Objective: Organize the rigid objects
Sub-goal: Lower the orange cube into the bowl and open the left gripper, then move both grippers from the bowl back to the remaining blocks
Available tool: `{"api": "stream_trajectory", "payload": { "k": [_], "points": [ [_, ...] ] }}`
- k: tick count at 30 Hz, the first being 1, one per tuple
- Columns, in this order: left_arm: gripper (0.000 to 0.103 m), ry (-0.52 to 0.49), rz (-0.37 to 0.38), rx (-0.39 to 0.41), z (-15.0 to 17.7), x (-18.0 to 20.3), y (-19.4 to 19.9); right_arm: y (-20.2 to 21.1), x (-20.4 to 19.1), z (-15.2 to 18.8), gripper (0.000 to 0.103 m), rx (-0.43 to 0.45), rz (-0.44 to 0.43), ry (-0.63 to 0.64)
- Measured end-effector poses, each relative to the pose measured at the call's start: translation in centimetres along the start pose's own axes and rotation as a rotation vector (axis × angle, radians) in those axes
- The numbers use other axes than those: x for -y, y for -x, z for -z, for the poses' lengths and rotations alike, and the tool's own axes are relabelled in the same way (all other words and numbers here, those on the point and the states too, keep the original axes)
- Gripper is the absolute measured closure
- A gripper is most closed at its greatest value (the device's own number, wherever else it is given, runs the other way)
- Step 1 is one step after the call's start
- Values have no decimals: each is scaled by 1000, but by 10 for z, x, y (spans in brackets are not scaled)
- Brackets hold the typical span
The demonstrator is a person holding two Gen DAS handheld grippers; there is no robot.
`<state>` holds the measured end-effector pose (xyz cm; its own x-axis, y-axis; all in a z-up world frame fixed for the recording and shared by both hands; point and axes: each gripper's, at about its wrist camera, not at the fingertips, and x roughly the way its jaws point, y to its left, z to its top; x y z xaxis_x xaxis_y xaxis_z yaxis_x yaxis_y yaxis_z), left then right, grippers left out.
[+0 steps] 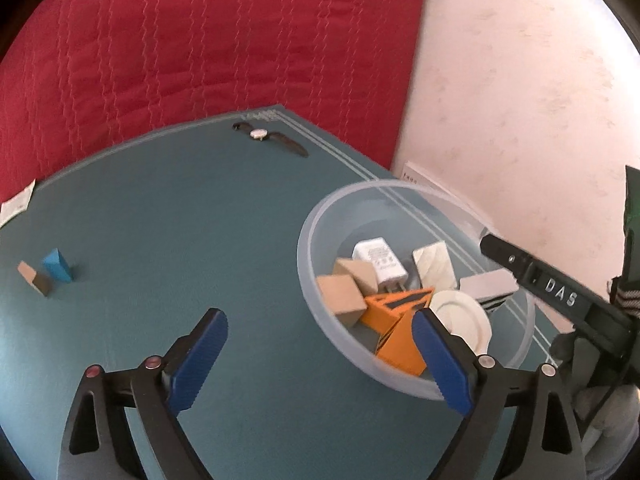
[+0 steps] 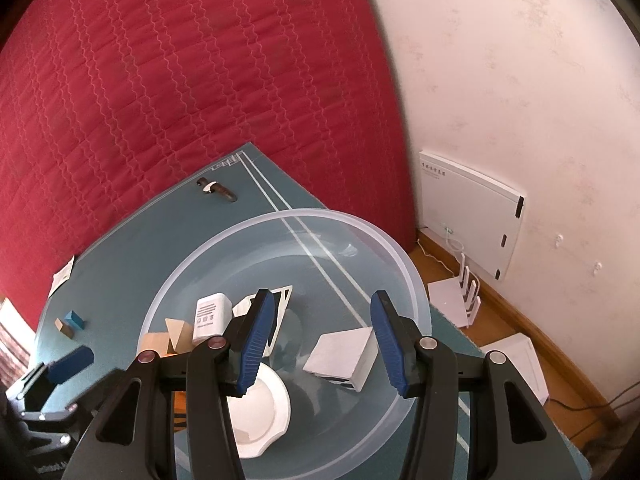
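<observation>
A clear plastic bowl (image 1: 304,248) (image 2: 224,240) stands on the teal mat (image 1: 180,208). It holds a white charger (image 1: 378,260) (image 2: 210,316), wooden blocks (image 1: 342,300) (image 2: 178,332), an orange box (image 1: 396,320), a white round lid (image 1: 464,320) (image 2: 260,412) and a white box (image 1: 486,284) (image 2: 340,356). My left gripper (image 1: 318,316) is open wide over the bowl's near left rim, with nothing between its pads. My right gripper (image 2: 322,296) hangs open over the bowl. The white box lies below it, close to the right finger and clear of the left. A blue block (image 1: 58,266) (image 2: 76,320) and a brown block (image 1: 34,278) sit at the mat's left.
A wristwatch (image 1: 272,138) (image 2: 216,188) lies near the mat's far corner. A paper tag (image 1: 16,204) sits at the left edge. A red quilted cover (image 1: 200,40) rises behind. On the floor to the right are a white router (image 2: 456,300) and a white panel (image 2: 468,208) against the wall.
</observation>
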<state>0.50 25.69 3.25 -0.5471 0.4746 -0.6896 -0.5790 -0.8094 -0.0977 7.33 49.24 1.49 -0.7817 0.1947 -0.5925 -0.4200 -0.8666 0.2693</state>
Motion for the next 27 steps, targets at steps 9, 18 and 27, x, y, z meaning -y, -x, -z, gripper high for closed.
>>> {"api": "stream_trajectory", "payload": {
  "k": [9,18,27],
  "points": [
    [5,-18,12,-47,12,4,-10,0,-5,2,51,2,3,11],
    [4,-10,-63,-42,9,-1,-22,0,-8,2,51,1,0,18],
    [4,18,-82,-31,6,-12,-16,3,-13,3,51,7,-17,30]
  ]
}}
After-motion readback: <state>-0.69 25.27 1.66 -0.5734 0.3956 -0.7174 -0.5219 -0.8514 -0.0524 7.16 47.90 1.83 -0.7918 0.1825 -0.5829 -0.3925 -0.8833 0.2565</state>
